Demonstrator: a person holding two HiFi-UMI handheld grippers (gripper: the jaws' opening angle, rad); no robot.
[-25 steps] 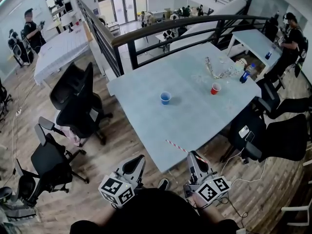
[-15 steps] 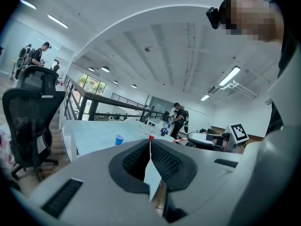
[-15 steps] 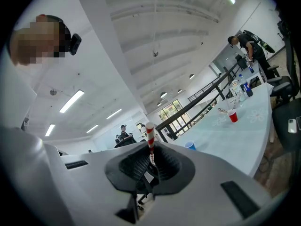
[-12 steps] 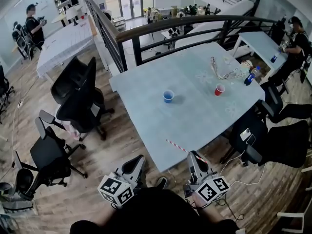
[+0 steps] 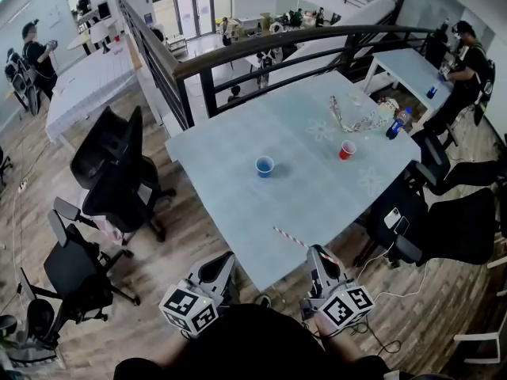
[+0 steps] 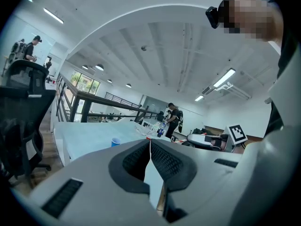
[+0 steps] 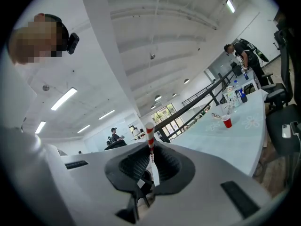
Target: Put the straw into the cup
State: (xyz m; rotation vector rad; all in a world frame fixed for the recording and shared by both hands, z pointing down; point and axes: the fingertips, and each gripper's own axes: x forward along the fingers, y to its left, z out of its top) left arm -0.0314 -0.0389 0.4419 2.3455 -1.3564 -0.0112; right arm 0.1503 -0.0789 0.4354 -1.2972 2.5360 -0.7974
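Observation:
A blue cup (image 5: 264, 165) stands near the middle of the pale blue table (image 5: 238, 204), and a red cup (image 5: 347, 150) stands further right. My right gripper (image 5: 316, 251) hovers over the table's near corner, shut on a red-and-white striped straw (image 5: 295, 240) that sticks out to the left. In the right gripper view the straw (image 7: 150, 136) rises from between the pads (image 7: 141, 163), with the red cup (image 7: 227, 122) far off. My left gripper (image 5: 226, 259) is just short of the table edge, shut on nothing. The left gripper view shows the blue cup (image 6: 115, 141) ahead.
Crumpled wrapping (image 5: 356, 119) and a blue-labelled bottle (image 5: 394, 124) lie at the table's far right. Black office chairs (image 5: 115, 172) stand left of the table and more chairs (image 5: 451, 220) to its right. A dark railing (image 5: 261, 50) runs behind. A cable (image 5: 380, 291) trails on the wooden floor.
In the head view the table and both cups have slid a little to the left. Both grippers keep their spots in the picture, and the straw stays in the right one.

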